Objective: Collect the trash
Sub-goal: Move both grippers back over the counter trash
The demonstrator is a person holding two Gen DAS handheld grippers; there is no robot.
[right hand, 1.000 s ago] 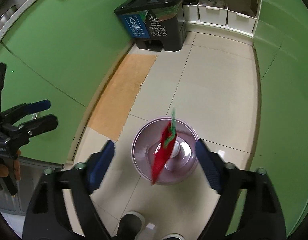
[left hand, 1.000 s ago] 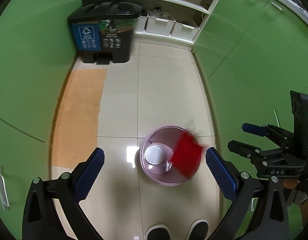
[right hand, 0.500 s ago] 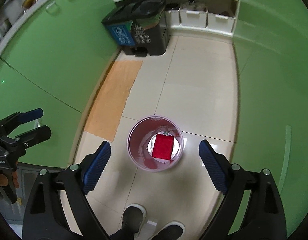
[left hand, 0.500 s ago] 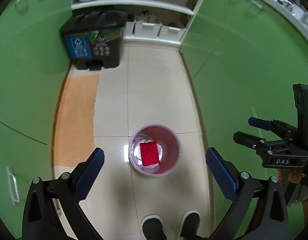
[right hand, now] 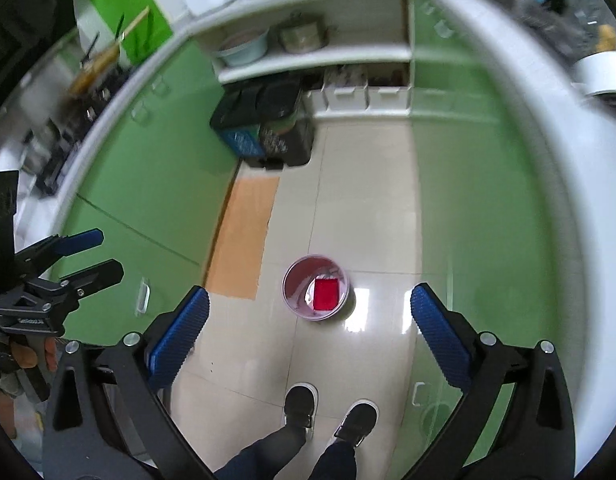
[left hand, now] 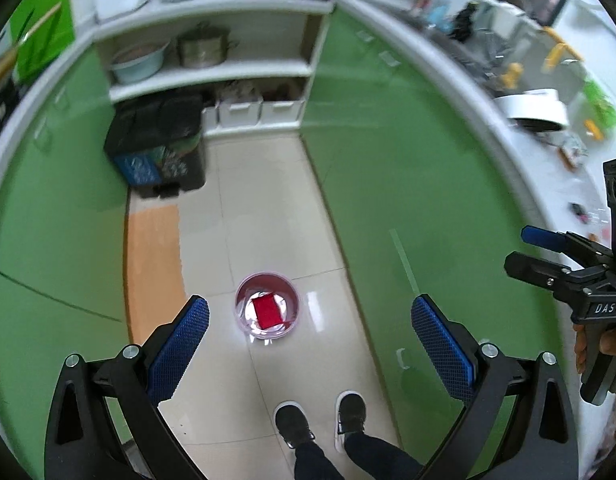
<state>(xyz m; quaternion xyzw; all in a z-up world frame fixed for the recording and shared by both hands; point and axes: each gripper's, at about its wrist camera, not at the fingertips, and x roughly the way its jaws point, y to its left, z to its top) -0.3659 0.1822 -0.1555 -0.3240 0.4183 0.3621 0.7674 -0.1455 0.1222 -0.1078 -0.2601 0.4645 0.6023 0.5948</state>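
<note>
Both tools, left tool [left hand: 308,344] and right tool [right hand: 308,340], held wide open, empty. Red packet [left hand: 267,310] contained in pink bin [left hand: 244,300], at 12 o'clock on floor [left hand: 268,220].

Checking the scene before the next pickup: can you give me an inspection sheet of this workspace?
Surface: tiled floor, orange mat on it.
Job's things: red packet lies in the pink bin.
Clutter: black sorting bin at the shelves; worktop items blurred.
Grippers: left gripper open, empty; right gripper open, empty.
Cables: nothing seen.
Surroundings: green cabinets, pots on shelf, person's shoes.
</note>
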